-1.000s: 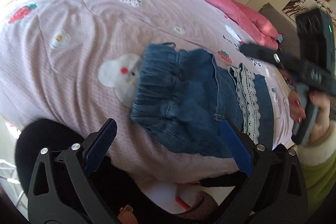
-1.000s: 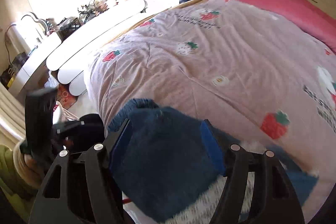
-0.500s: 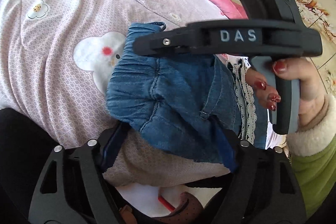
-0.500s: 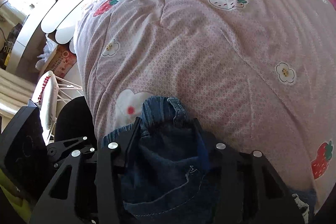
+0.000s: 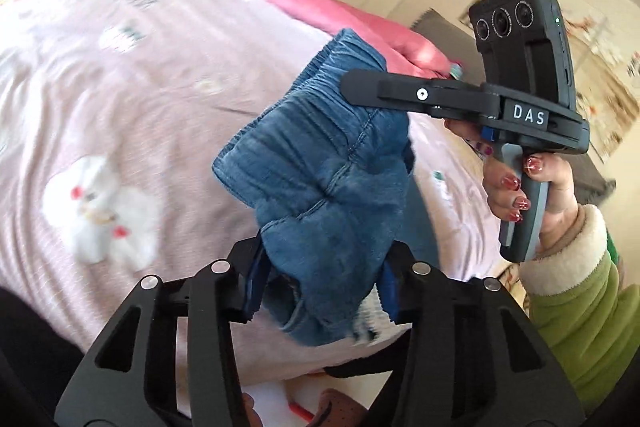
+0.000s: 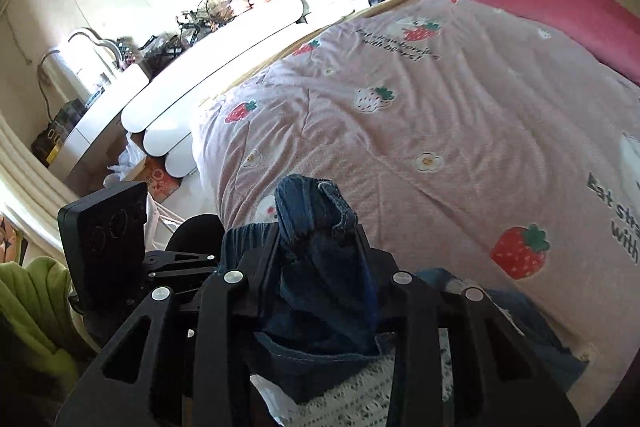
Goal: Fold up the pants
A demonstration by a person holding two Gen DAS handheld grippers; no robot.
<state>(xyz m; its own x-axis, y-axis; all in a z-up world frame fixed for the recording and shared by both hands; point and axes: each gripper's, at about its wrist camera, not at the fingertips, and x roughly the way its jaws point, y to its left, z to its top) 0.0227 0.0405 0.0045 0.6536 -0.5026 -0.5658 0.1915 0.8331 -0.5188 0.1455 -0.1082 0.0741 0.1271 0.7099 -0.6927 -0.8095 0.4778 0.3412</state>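
My left gripper [image 5: 320, 287] has its fingers [image 5: 254, 279] clamped on a bunched fold of the denim pants [image 5: 320, 187], and my right gripper [image 6: 320, 267] pinches the elastic waistband between its fingers [image 6: 370, 267]. The pants hang lifted between both sets of fingers, above the pink strawberry quilt [image 6: 440, 115] on the bed. A lace-trimmed part trails below my right fingers.
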